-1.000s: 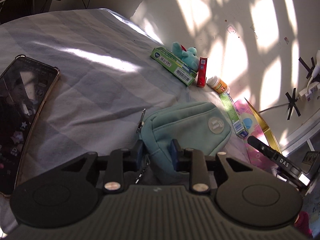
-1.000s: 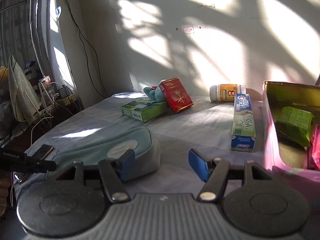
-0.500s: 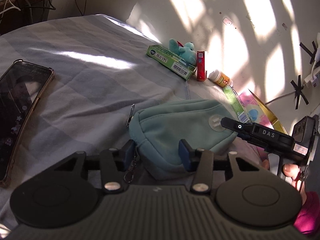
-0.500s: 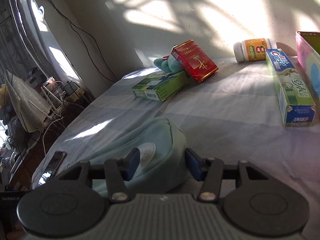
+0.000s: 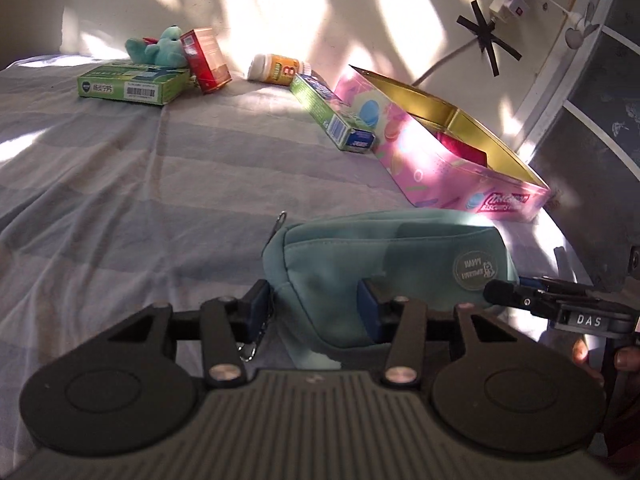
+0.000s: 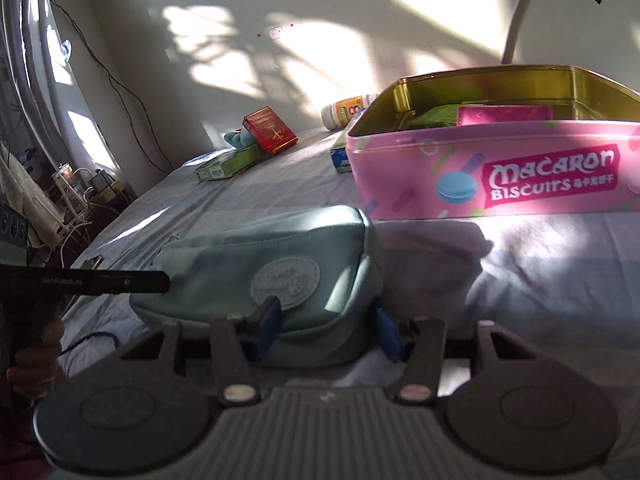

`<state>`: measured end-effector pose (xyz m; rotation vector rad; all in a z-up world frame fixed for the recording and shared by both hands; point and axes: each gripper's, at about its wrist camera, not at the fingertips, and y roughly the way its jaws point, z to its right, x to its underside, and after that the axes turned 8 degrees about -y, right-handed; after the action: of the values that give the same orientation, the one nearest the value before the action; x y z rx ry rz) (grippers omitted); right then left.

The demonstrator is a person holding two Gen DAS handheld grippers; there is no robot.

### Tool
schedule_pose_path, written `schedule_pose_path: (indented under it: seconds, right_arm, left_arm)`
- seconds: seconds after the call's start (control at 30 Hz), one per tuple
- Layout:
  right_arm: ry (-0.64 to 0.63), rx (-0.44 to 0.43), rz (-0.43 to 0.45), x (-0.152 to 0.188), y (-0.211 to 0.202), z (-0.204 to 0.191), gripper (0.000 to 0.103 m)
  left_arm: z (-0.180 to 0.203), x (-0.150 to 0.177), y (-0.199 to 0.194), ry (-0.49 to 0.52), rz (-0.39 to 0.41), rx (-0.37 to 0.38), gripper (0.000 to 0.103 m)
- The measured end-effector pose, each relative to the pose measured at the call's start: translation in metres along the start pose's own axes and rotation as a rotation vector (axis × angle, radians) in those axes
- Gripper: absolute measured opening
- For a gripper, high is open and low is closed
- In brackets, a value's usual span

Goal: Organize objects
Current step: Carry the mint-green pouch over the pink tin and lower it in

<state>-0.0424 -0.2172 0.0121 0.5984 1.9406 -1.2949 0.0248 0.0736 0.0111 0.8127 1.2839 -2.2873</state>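
Observation:
A teal zip pouch (image 5: 360, 256) with a round badge lies across the striped bed sheet, just in front of the open pink macaron biscuit tin (image 5: 460, 184). My left gripper (image 5: 314, 310) is shut on the pouch's zipper-pull end, blue pads pressed into the fabric. My right gripper (image 6: 326, 326) is shut on the other end of the pouch (image 6: 240, 256), beside the badge. The tin (image 6: 520, 176) stands directly behind the pouch in the right wrist view, with a green packet and a pink box inside. Each gripper's black snout shows in the other's view.
A toothpaste box (image 5: 332, 112) lies against the tin's far side. Further back by the wall are a green box (image 5: 132, 84), a red box (image 5: 204, 60), a teal plush (image 5: 160, 46) and an orange-labelled bottle (image 5: 276, 68). Cables and clutter (image 6: 72, 200) crowd the bed's left edge.
Both grippers and the pouch have shifted across the bed to just in front of the tin. The right jaws closed onto the pouch; the left jaws now grip wider. The phone left view.

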Motion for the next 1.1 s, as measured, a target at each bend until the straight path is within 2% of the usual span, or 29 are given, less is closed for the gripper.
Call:
schedule_pose_path:
  seconds: [0.13,0.3,0.53,0.6,0.7,0.83,1.03,1.07,1.1]
  right_arm:
    - [0.085,0.076,0.041,0.021,-0.036,0.028,0.049]
    - [0.125,0.087,0.113,0.026,-0.059,0.044,0.046]
    - [0.065,0.093,0.32,-0.017,-0.08,0.058,0.045]
    - [0.065,0.116,0.36,-0.032,-0.078,0.071,0.045]
    - [0.074,0.171,0.396,-0.055,-0.071,0.095,0.045]
    - [0.107,0.218,0.398,-0.079,-0.057,0.132,0.045]
    - [0.122,0.28,0.335,-0.111,-0.02,0.172,0.046]
    - [0.121,0.292,0.316,-0.114,-0.013,0.179,0.046]
    - [0.121,0.298,0.299,-0.118,-0.006,0.185,0.052]
  left_arm:
    - [0.033,0.004,0.021,0.078,-0.045,0.055,0.05]
    - [0.058,-0.004,0.017,0.114,-0.031,0.091,0.05]
    - [0.106,-0.055,0.005,0.197,0.135,0.102,0.05]
    - [0.125,-0.073,0.018,0.233,0.18,0.094,0.05]
    - [0.141,-0.097,0.045,0.248,0.195,0.098,0.05]
    - [0.149,-0.126,0.09,0.231,0.184,0.087,0.05]
    - [0.148,-0.155,0.142,0.187,0.16,0.048,0.051]
    - [0.147,-0.159,0.15,0.183,0.159,0.041,0.051]
    - [0.146,-0.163,0.159,0.177,0.155,0.035,0.052]
